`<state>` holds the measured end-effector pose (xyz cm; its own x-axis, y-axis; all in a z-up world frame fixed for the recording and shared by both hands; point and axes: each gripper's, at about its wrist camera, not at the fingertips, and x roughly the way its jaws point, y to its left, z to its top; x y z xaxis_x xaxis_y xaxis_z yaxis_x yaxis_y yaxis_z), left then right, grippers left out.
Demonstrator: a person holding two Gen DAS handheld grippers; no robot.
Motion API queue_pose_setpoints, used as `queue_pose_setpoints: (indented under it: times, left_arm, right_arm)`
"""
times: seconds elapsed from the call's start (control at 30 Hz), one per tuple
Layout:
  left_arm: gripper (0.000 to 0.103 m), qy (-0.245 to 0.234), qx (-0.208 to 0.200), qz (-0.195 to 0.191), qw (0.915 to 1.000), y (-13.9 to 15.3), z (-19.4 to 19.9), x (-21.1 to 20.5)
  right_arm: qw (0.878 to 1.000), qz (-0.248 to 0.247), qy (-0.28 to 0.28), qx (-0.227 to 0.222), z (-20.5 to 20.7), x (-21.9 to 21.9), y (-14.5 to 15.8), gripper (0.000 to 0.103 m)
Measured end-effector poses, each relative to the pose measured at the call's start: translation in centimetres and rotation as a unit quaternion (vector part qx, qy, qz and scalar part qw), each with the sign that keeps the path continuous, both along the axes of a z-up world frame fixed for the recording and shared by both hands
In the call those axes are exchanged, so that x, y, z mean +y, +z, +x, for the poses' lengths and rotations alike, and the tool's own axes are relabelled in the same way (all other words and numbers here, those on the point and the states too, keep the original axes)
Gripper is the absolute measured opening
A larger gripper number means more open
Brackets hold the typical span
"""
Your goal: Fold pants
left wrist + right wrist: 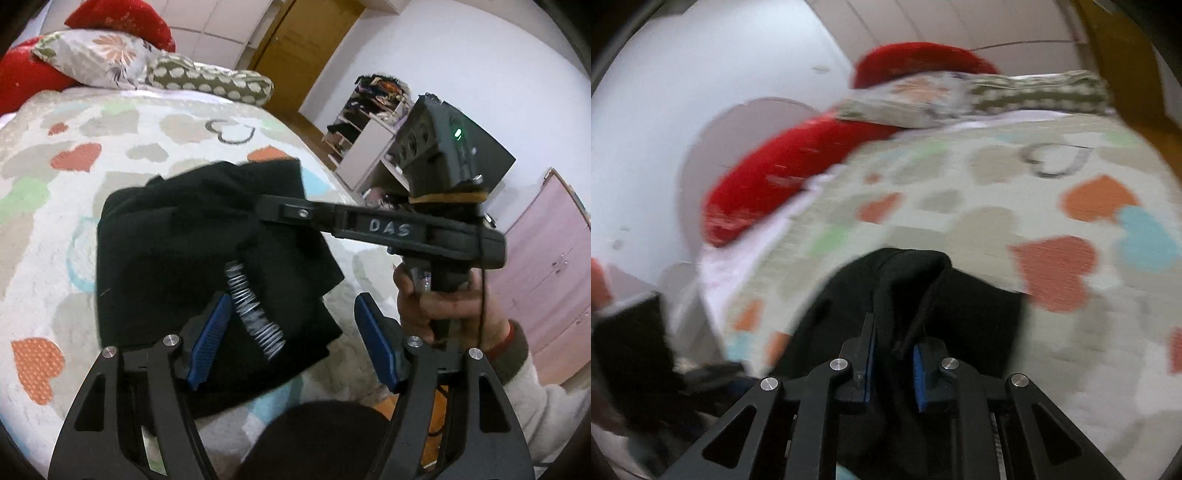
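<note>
Lying on the heart-print bedspread (110,155), black pants (192,236) near pillows (96,55)

Black fingers (210,332), blue ribbed pads, seemingly rubber

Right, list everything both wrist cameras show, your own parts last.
pants: one, black with white print, part-folded on the bed near its edge
bedspread: one, cream with coloured hearts, covers the bed
pillows: several, red, floral, dotted, at the head of the bed
door: one, brown wood, back wall
shelf unit: one, white, cluttered, beside the bed
left gripper: open above the pants
right gripper: shut on a fold of the pants
right hand: holds its gripper's handle
</note>
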<state>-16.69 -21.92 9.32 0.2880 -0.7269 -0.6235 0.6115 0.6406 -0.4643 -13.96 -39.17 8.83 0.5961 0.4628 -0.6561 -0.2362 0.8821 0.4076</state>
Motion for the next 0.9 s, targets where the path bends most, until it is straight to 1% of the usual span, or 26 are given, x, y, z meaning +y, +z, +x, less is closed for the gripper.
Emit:
queue_pose_setpoints:
  times: [0.03,0.07,0.1,0.17,0.2,0.23,0.27,0.3,0.37,0.4,0.43,0.5,0.53,0.6,0.7,0.73,0.8,0.83,0.9]
  left_arm:
    - [0.069,0.001,0.0,0.001,1.0,0.0,-0.2,0.3]
    - [0.069,0.005,-0.003,0.002,1.0,0.1,-0.3,0.7]
    - [0.069,0.011,-0.006,0.005,0.9999,0.2,-0.3,1.2]
    - [0.069,0.029,-0.013,0.016,0.9994,0.5,-0.3,2.2]
    - [0.069,0.039,-0.019,0.024,0.9987,0.7,-0.1,2.6]
    - [0.069,0.053,-0.028,0.033,0.9977,1.0,0.1,3.2]
    - [0.069,0.062,-0.031,0.036,0.997,1.2,0.3,3.7]
    - [0.069,0.072,-0.033,0.037,0.9962,1.4,0.6,4.2]
    - [0.069,0.093,-0.041,0.049,0.9937,1.6,1.2,4.6]
    - [0.069,0.106,-0.048,0.061,0.9913,1.6,1.7,4.5]
    - [0.069,0.117,-0.055,0.073,0.9889,1.4,2.1,4.3]
    - [0.069,0.124,-0.053,0.083,0.9874,0.8,3.2,3.8]
    - [0.069,0.124,-0.048,0.089,0.9871,0.3,3.7,3.2]
    - [0.069,0.125,-0.04,0.109,0.9853,-1.0,4.6,2.1]
    - [0.069,0.128,-0.023,0.152,0.9798,-3.4,5.5,0.9]
    - [0.069,0.128,-0.019,0.16,0.9786,-4.2,5.6,0.7]
    - [0.07,0.127,-0.01,0.154,0.9798,-5.0,5.7,0.7]
    - [0.07,0.13,-0.008,0.149,0.9802,-5.3,5.6,0.8]
    - [0.07,0.13,-0.011,0.15,0.9801,-5.1,5.4,0.9]
  right_arm:
    - [1.0,-0.015,-0.014,0.007,0.0,-0.5,-0.7,0.015]
    - [0.999,-0.032,-0.03,0.023,0.3,-1.2,-1.9,0.015]
    - [0.998,-0.033,-0.036,0.035,0.8,-1.6,-2.9,0.016]
    - [0.998,-0.004,-0.045,0.037,0.9,-2.3,-3.6,0.022]
    - [0.998,0.01,-0.054,0.036,0.7,-2.7,-3.2,0.028]
    - [0.998,0.011,-0.061,0.033,0.5,-3.1,-2.7,0.043]
    - [0.997,0.005,-0.072,0.026,0.1,-3.4,-2.0,0.051]
    - [0.996,-0.005,-0.088,0.013,-0.4,-3.6,-1.1,0.053]
    - [0.995,-0.009,-0.094,-0.018,-1.1,-3.5,0.7,0.054]
    - [0.996,0.0,-0.078,-0.034,-1.4,-2.9,1.5,0.053]
    - [0.997,0.002,-0.062,-0.04,-1.4,-2.2,1.9,0.053]
    - [0.999,-0.013,-0.024,-0.042,-1.0,-0.2,2.2,0.053]
    - [0.999,-0.028,-0.013,-0.039,-0.5,0.9,1.8,0.053]
    - [0.997,-0.067,-0.008,-0.023,0.9,2.4,0.6,0.052]
    - [0.994,-0.106,-0.016,0.008,3.0,2.9,-1.9,0.052]
    - [0.993,-0.116,-0.022,0.017,3.5,2.7,-2.9,0.053]
    - [0.993,-0.114,-0.031,0.012,4.1,2.1,-3.9,0.053]
    - [0.993,-0.109,-0.031,0.012,4.1,1.8,-3.9,0.053]
    - [0.995,-0.098,-0.032,0.014,3.4,1.4,-3.2,0.052]
